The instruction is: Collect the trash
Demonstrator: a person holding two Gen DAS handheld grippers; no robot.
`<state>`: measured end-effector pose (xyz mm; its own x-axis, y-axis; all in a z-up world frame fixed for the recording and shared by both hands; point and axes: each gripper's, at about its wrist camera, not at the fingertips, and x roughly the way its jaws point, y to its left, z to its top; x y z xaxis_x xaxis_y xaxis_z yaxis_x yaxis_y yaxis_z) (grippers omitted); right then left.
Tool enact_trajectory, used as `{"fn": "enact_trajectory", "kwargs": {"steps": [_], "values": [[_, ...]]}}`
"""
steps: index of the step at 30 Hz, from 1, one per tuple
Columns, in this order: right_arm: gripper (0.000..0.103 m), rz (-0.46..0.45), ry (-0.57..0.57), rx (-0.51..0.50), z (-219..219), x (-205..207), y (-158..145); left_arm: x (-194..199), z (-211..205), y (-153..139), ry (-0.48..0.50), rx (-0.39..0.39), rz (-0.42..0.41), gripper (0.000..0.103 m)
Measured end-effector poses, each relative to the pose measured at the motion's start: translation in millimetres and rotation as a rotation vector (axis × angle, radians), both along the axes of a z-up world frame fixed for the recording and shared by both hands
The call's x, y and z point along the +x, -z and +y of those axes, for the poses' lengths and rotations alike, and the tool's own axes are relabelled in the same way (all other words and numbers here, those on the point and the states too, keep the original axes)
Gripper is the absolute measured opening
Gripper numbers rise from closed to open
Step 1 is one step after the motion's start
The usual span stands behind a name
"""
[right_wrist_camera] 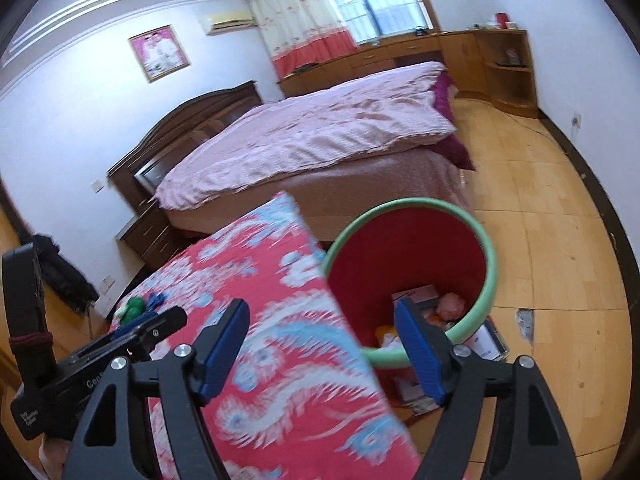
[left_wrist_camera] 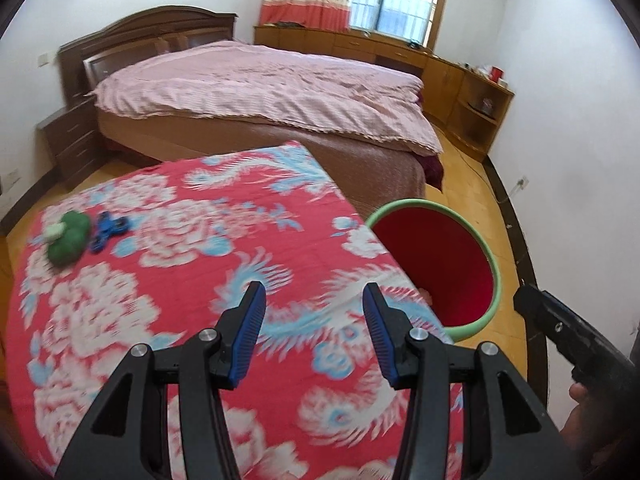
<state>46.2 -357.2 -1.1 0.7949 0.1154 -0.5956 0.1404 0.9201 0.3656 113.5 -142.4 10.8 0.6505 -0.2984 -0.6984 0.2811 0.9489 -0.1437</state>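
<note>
A red bin with a green rim (left_wrist_camera: 436,256) (right_wrist_camera: 404,252) stands on the floor right of a table with a red floral cloth (left_wrist_camera: 192,280) (right_wrist_camera: 272,320). Inside it lie a small box, a pink lump and an orange piece (right_wrist_camera: 448,304). A green crumpled item (left_wrist_camera: 68,240) (right_wrist_camera: 134,306) and a blue spinner (left_wrist_camera: 108,230) lie at the table's far left. My left gripper (left_wrist_camera: 314,300) is open and empty above the cloth. My right gripper (right_wrist_camera: 320,320) is open and empty above the table's edge and the bin.
A bed with a pink quilt (left_wrist_camera: 260,84) (right_wrist_camera: 320,132) stands behind the table. Wooden cabinets (left_wrist_camera: 440,68) line the far wall under the window. A dark nightstand (left_wrist_camera: 68,140) is at the left. Flat boxes (right_wrist_camera: 488,340) lie on the wooden floor by the bin.
</note>
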Motion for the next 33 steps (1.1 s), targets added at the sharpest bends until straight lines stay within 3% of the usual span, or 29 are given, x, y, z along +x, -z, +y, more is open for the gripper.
{"fn": "enact_trajectory", "kwargs": {"steps": [14,17,21,28,33], "values": [[0.089,-0.054,-0.166,-0.053,87,-36,-13,-71,86,-19,-0.176,0.019,-0.088,0.053],[0.098,-0.09,-0.177,-0.071,103,-46,-13,-85,99,-16,-0.21,0.044,-0.103,0.056],[0.099,-0.122,-0.18,-0.097,117,-56,-12,-98,115,-5,-0.261,0.035,-0.105,0.056],[0.102,-0.178,-0.164,-0.17,134,-69,-5,-113,124,3,-0.31,0.034,-0.16,0.056],[0.103,-0.167,-0.187,-0.215,146,-71,6,-115,125,13,-0.324,0.038,-0.159,0.056]]}}
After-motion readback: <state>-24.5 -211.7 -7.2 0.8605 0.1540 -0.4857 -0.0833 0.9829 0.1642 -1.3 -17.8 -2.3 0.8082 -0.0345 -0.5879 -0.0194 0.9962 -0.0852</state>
